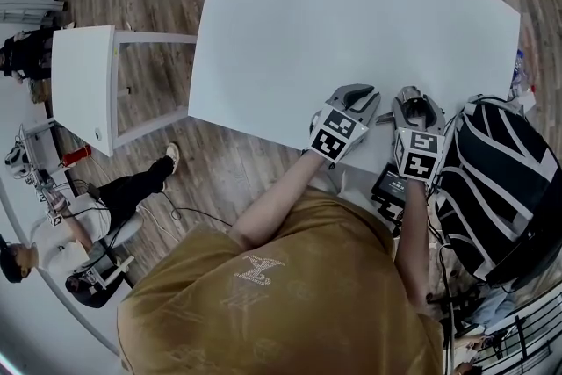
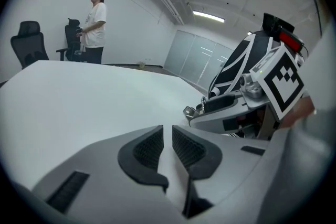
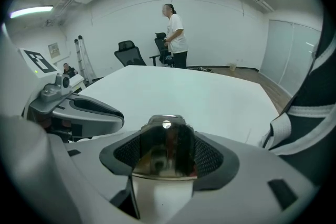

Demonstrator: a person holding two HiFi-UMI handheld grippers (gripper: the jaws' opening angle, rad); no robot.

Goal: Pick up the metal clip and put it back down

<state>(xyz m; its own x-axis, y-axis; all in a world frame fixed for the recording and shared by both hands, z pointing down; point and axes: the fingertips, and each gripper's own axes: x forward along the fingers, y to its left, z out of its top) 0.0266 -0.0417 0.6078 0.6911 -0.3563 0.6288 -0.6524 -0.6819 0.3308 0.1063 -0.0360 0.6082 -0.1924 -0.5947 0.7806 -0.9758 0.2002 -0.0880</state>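
Head view: a person is holding the left gripper (image 1: 362, 94) and the right gripper (image 1: 417, 103) side by side over the near edge of the white table (image 1: 334, 22). A striped backpack (image 1: 500, 180) is sitting just to the right.

Left gripper view: the left gripper (image 2: 167, 144) is showing its pads drawn almost together, with only a thin slit and nothing in it.

Right gripper view: the right gripper (image 3: 167, 153) is clamping the shiny metal clip (image 3: 165, 141) between its pads, over the tabletop.
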